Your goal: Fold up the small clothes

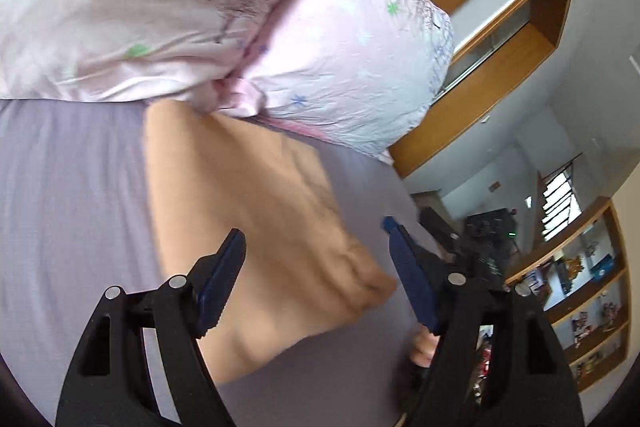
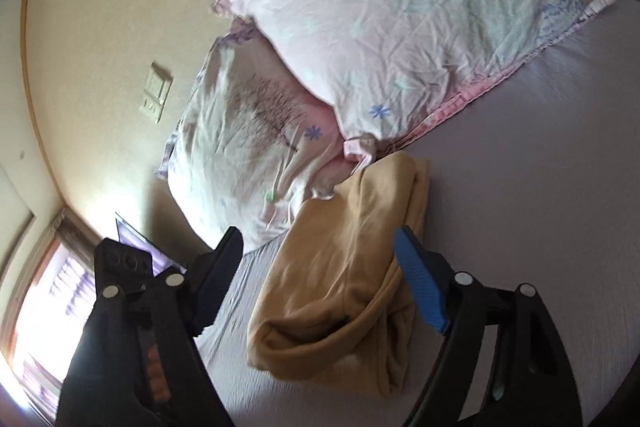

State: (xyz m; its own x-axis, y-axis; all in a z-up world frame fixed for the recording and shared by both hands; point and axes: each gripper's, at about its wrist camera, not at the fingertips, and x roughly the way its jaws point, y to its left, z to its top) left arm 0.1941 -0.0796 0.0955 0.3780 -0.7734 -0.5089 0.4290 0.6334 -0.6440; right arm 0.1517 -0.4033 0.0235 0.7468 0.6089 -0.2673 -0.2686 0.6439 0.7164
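We find the tan garment [image 2: 344, 291] lying on the lavender bedsheet [image 2: 540, 187], in the lower centre of the right wrist view, its far end touching the lower edge of the stacked pink floral pillows [image 2: 380, 39]. In the left wrist view the same garment [image 1: 256, 223] runs from the middle of the frame down toward the lower centre, blurred.

It appears already doubled over at least once: the right view shows layered edges and a rolled pocket of cloth at its near end, in the lower middle of the frame. We judge the fold to be partly done and untidy.

The right gripper [image 2: 320, 255] stands with jaws wide apart, holding nothing, above the garment's near half. The left gripper [image 1: 314, 251] is likewise spread and empty; the garment shows between its fingers. Whether either touches the cloth we cannot tell.

Handling assessment: the fabric looks soft, light and limp, probably a knit. It should drape and sag when lifted and will not hold a crease unaided. It does not appear slippery or fragile.

Recommended hold: a corner or hem edge, pinching all layers together. The bunched near end in the right view offers the thickest purchase. A mid-panel grip risks taking only the top layer and undoing the fold.
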